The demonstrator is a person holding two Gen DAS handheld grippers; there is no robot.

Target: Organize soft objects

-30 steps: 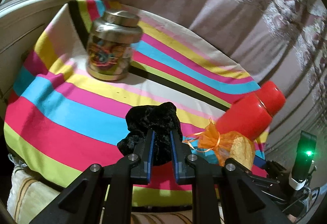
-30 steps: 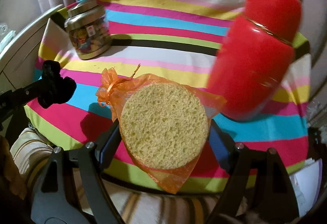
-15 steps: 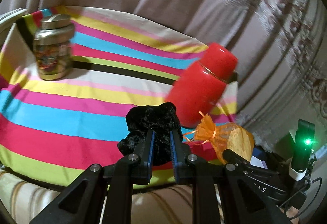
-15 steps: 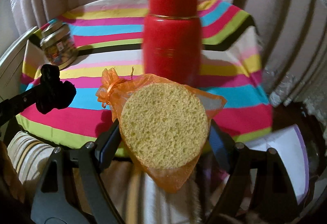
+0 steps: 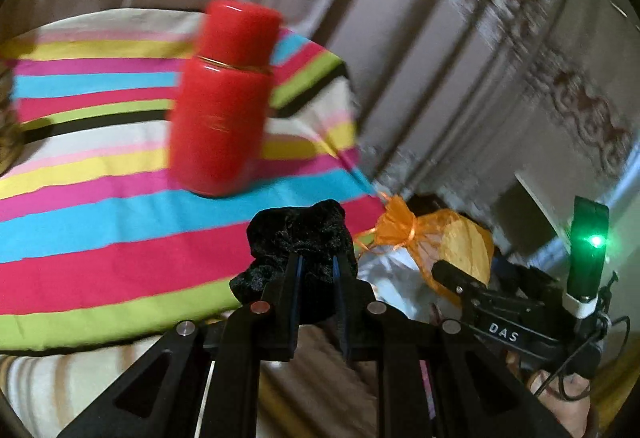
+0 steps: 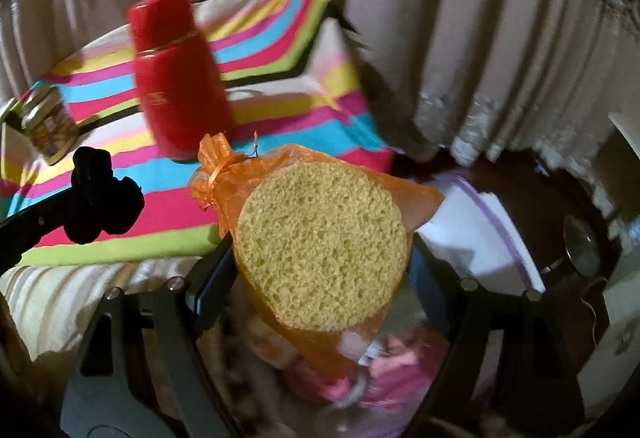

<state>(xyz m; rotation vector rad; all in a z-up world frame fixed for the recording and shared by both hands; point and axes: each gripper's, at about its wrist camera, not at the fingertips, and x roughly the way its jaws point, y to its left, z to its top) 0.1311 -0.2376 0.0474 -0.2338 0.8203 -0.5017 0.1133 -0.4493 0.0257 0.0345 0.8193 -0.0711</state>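
Left gripper (image 5: 316,274): its two fingers are pinching a crumpled black velvet scrunchie (image 5: 301,238), carrying it in the air just over the near edge of the striped cloth (image 5: 100,238).
Black velvet scrunchie: it is bulging out above and to the left of the blue-lined fingertips; in the right wrist view it is showing as a dark lump (image 6: 102,196) at the end of the left gripper's arm, over the pink and green stripes.
Right gripper (image 6: 320,258): its fingers are standing wide and pressing on either edge of a round yellow sponge (image 6: 322,250) inside an orange mesh pouch (image 6: 224,178).
Orange mesh pouch: it is being held off the cloth, past its right end, with the tied neck pointing up and left; the left wrist view is showing it (image 5: 404,234) just right of the scrunchie.
Red flask (image 5: 224,102): it is standing upright on the striped cloth, blurred in both views, well behind both held items.
Patterned jar (image 6: 46,124): it is sitting on the cloth left of the flask, near the frame edge.
Background: pale curtains (image 6: 460,18) are hanging behind the cloth.
Below right gripper: something white with a purple rim (image 6: 480,230) is lying beside a dark surface; I cannot tell what it is.
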